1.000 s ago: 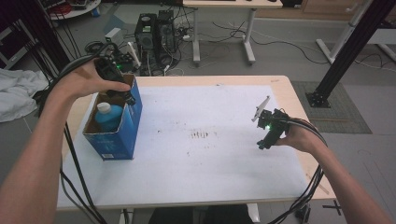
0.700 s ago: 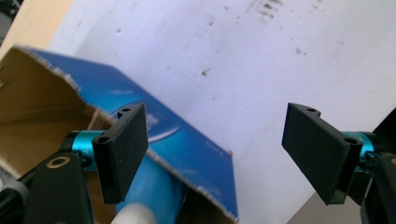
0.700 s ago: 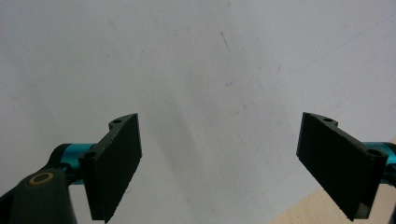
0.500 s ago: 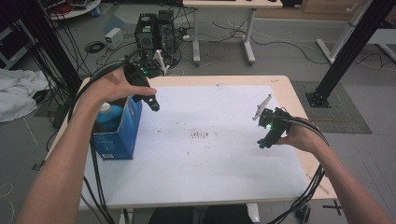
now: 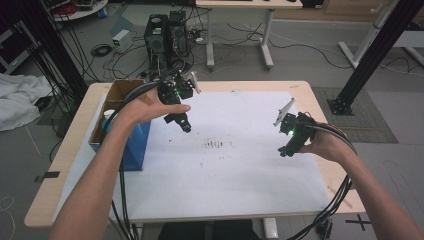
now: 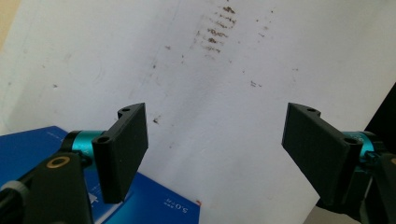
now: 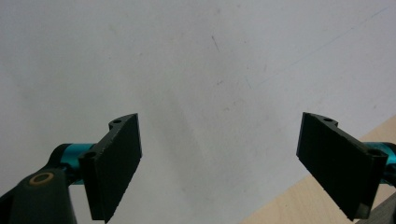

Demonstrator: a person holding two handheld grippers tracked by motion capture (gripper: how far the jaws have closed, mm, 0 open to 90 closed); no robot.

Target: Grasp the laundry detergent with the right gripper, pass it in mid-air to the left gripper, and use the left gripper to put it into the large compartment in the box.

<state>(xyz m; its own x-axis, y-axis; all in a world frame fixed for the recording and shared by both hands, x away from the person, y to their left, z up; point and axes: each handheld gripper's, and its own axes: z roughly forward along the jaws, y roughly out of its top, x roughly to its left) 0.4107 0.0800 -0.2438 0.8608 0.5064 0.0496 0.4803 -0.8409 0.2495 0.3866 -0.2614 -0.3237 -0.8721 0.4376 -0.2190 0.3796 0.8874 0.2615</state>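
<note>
Blue box (image 5: 131,145) at table's left edge; left gripper (image 5: 186,127) beside it, jaws apart, empty; right gripper (image 5: 283,151) likewise.

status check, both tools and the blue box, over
Left tool open, empty, over the white sheet beside the blue box. Right tool open, empty, near the sheet's right edge. Box upright at table's left, bottle inside. Nothing between.
</note>
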